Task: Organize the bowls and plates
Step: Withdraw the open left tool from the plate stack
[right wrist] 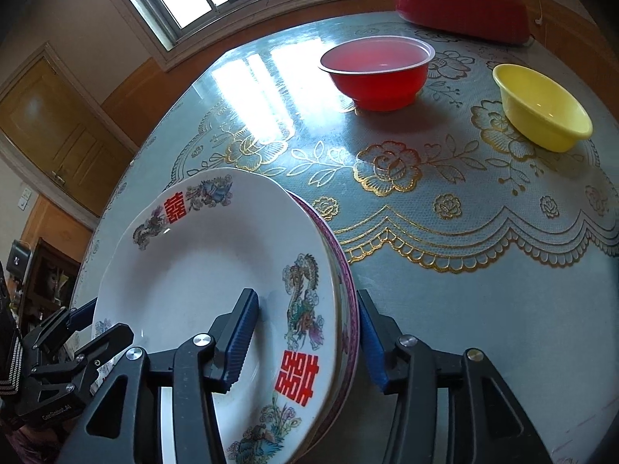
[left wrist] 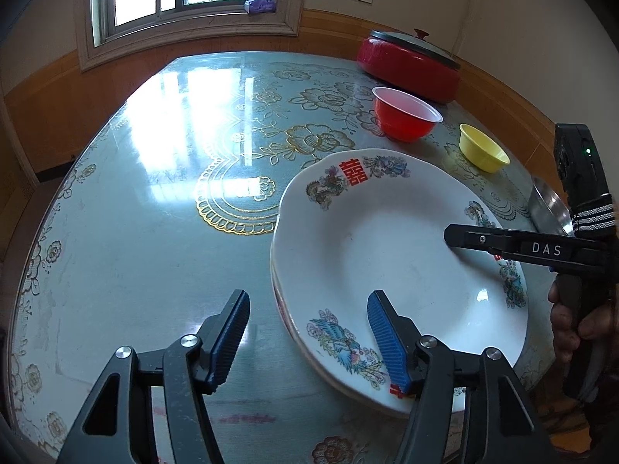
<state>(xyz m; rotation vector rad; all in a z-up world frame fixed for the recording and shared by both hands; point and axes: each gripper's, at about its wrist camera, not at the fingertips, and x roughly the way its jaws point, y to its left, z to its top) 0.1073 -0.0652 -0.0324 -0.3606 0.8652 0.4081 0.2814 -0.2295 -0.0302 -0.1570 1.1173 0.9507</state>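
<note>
plates (left wrist: 387,239): glossy glazed ceramic | bowls (left wrist: 406,116): shiny plastic | table (left wrist: 154,193): glassy

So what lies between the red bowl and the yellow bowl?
Nothing: only bare flowered tablecloth separates the red bowl from the yellow bowl, shown clearest in the right wrist view.

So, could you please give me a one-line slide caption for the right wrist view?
Right gripper open astride the rim of the stacked plates, red bowl and yellow bowl beyond.
</note>
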